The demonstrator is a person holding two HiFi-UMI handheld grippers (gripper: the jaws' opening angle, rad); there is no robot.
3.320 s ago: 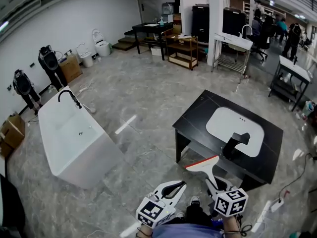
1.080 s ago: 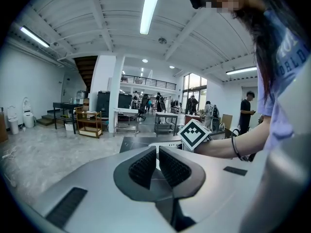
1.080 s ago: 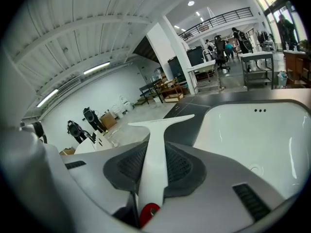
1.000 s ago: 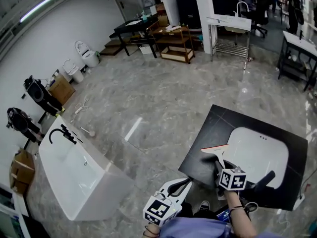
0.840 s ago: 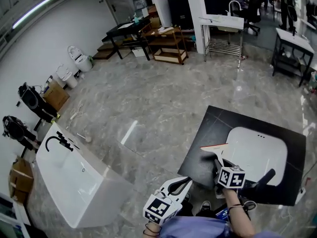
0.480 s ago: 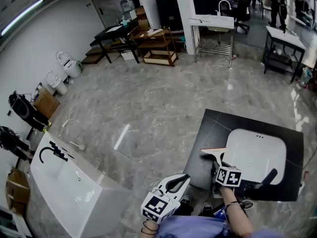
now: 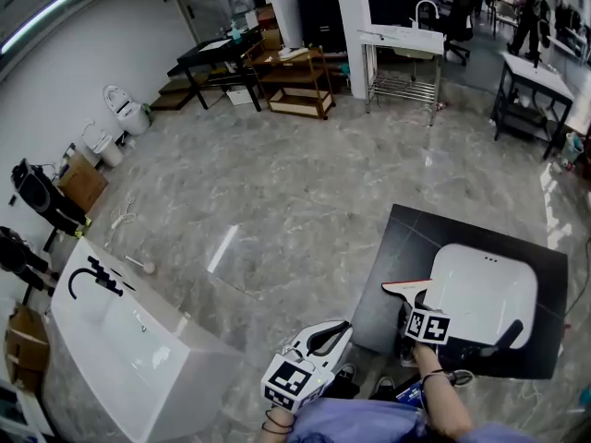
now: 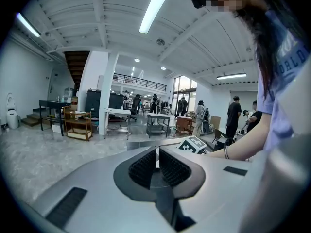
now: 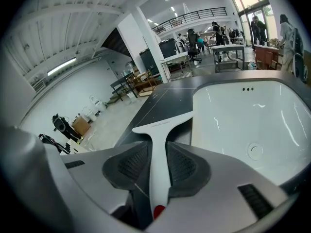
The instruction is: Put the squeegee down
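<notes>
Right gripper (image 9: 156,155) is clamped on the squeegee (image 9: 163,125) handle, blade jutting past the jaws over the black counter (image 9: 160,98); left gripper (image 8: 157,160) jaws together.

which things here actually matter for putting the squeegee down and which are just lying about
Part of the job:
- squeegee, clamped in the right tool
- black counter below it
- white basin beside it

Just lying about:
- left tool, shut and empty
- bathtub
- toilet
- wooden shelf
- cardboard box
</notes>
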